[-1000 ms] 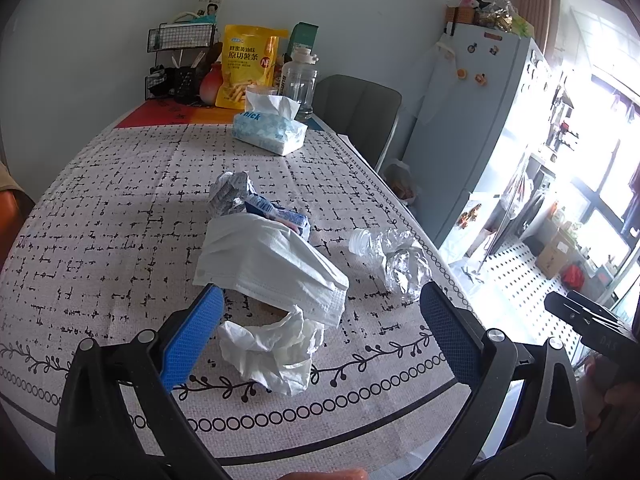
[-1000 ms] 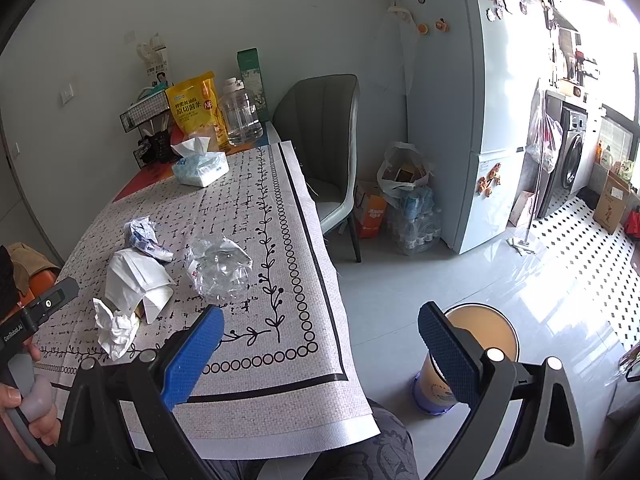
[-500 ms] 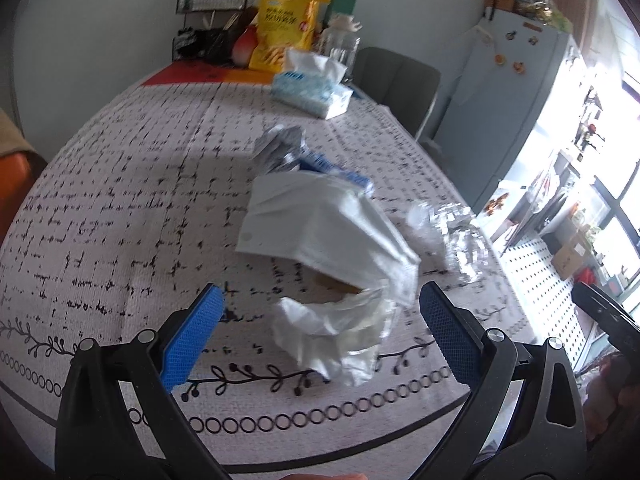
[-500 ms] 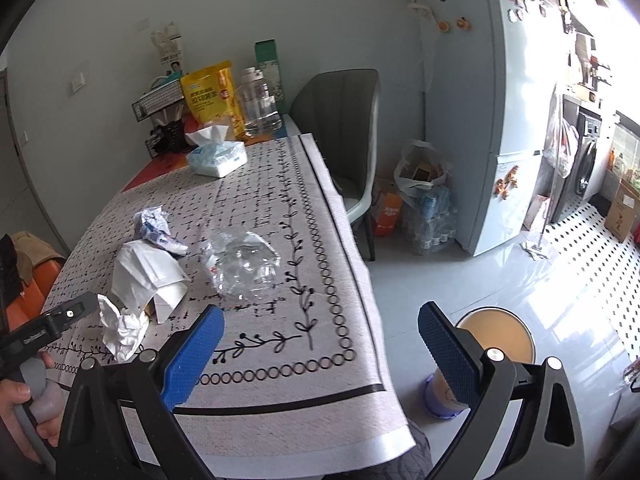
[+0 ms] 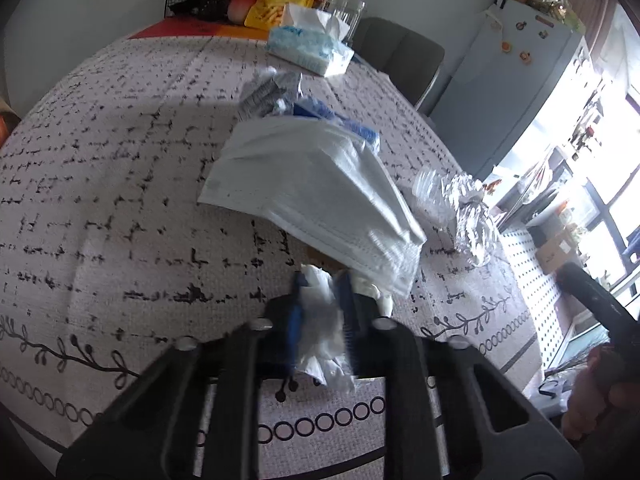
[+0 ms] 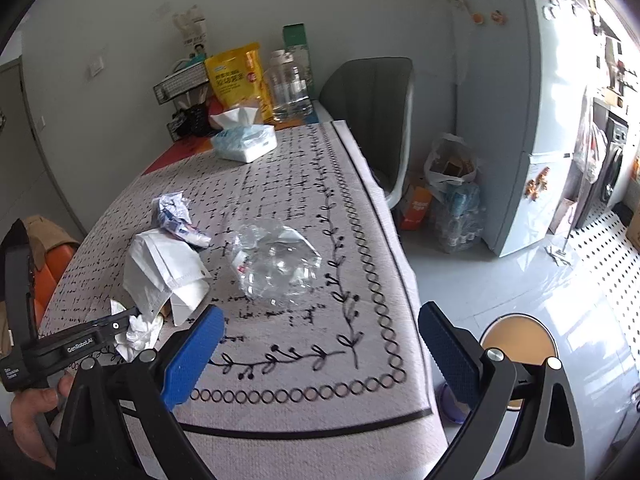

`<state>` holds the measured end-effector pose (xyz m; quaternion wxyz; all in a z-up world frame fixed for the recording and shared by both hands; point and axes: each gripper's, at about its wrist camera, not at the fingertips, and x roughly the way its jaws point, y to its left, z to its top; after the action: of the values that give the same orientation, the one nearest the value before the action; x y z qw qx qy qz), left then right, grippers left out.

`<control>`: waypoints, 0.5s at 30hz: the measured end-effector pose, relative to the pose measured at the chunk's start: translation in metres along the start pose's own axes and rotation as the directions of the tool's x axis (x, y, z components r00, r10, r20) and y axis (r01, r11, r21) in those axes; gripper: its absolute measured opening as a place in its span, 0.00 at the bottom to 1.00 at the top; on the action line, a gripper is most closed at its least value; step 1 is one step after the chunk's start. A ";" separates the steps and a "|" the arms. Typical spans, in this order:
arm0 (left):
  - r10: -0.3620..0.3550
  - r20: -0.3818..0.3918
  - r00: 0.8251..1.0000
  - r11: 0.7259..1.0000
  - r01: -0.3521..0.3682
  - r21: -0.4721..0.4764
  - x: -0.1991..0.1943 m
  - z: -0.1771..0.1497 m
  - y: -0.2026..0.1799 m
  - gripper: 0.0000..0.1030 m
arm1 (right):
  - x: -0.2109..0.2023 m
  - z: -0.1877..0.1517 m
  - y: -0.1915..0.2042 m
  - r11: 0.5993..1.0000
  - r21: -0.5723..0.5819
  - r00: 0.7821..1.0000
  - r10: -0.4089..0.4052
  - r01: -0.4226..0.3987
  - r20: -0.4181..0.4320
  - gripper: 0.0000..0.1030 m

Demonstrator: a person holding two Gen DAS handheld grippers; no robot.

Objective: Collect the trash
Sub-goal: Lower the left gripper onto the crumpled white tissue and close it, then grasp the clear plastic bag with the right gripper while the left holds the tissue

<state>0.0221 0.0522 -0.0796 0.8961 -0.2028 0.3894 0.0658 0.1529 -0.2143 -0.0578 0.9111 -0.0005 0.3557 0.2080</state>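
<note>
Two risks: left gripper [image 5: 322, 300], jaws just closed on crumpled tissue [image 5: 326, 332] near table's [image 6: 288, 184] front edge, may drag face mask [image 5: 320, 196] touching it; thin pinch may slip. Right gripper [image 6: 320, 344] wide, empty.

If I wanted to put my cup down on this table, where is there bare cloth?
Bare tablecloth lies between the tissue box and the crushed plastic bottle, and along the near printed border. The left side is crowded: face mask, crumpled wrapper, and the crumpled tissue pinched in the left gripper.
</note>
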 end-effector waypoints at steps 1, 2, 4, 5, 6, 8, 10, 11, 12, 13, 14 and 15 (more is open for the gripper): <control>0.000 0.013 1.000 1.000 0.000 0.002 -0.004 0.000 0.001 0.13 | 0.003 0.002 0.002 1.000 -0.007 1.000 0.003 -0.003 -0.002 0.93; -0.002 0.030 1.000 1.000 0.002 0.002 -0.010 0.001 0.003 0.12 | 0.006 0.004 0.005 1.000 -0.013 1.000 0.005 -0.005 -0.005 0.93; 0.003 0.060 0.998 1.000 -0.003 -0.007 -0.022 0.004 0.010 0.12 | 0.015 0.008 0.012 1.000 -0.025 1.000 0.013 -0.013 -0.015 0.93; 0.007 0.071 0.997 1.000 -0.007 -0.013 -0.026 0.006 0.012 0.12 | 0.019 0.009 0.015 0.999 -0.029 1.000 0.018 -0.019 -0.020 0.93; 0.012 0.084 0.996 1.000 -0.010 -0.022 -0.031 0.007 0.016 0.12 | 0.024 0.011 0.018 0.999 -0.035 0.999 0.022 -0.023 -0.023 0.93; 0.024 0.111 0.994 0.999 -0.020 -0.040 -0.043 0.011 0.025 0.12 | 0.034 0.015 0.026 0.998 -0.049 0.999 0.027 -0.028 -0.029 0.93; 0.040 0.131 0.991 0.998 -0.034 -0.048 -0.050 0.013 0.032 0.12 | 0.044 0.019 0.034 0.997 -0.070 0.999 0.032 -0.035 -0.039 0.93; 0.050 0.141 0.989 0.998 -0.043 -0.056 -0.054 0.015 0.037 0.12 | 0.046 0.020 0.037 0.996 -0.077 0.999 0.034 -0.037 -0.039 0.93; 0.057 0.146 0.988 0.997 -0.048 -0.062 -0.056 0.016 0.042 0.12 | 0.052 0.022 0.040 0.996 -0.087 0.999 0.032 -0.036 -0.042 0.93; 0.063 0.150 0.987 0.996 -0.053 -0.069 -0.059 0.017 0.046 0.12 | 0.057 0.024 0.043 0.995 -0.092 0.998 0.030 -0.034 -0.047 0.93; 0.073 0.156 0.985 0.995 -0.061 -0.078 -0.061 0.017 0.050 0.12 | 0.062 0.026 0.045 0.995 -0.096 0.998 0.028 -0.033 -0.055 0.92; 0.080 0.159 0.984 0.994 -0.067 -0.084 -0.063 0.017 0.053 0.12 | 0.068 0.029 0.048 0.995 -0.098 0.998 0.026 -0.032 -0.063 0.92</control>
<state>-0.0247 0.1101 -0.0403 0.9131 -0.2172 0.3195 0.1305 0.1982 -0.1402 -0.0732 0.8954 -0.0468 0.3731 0.2384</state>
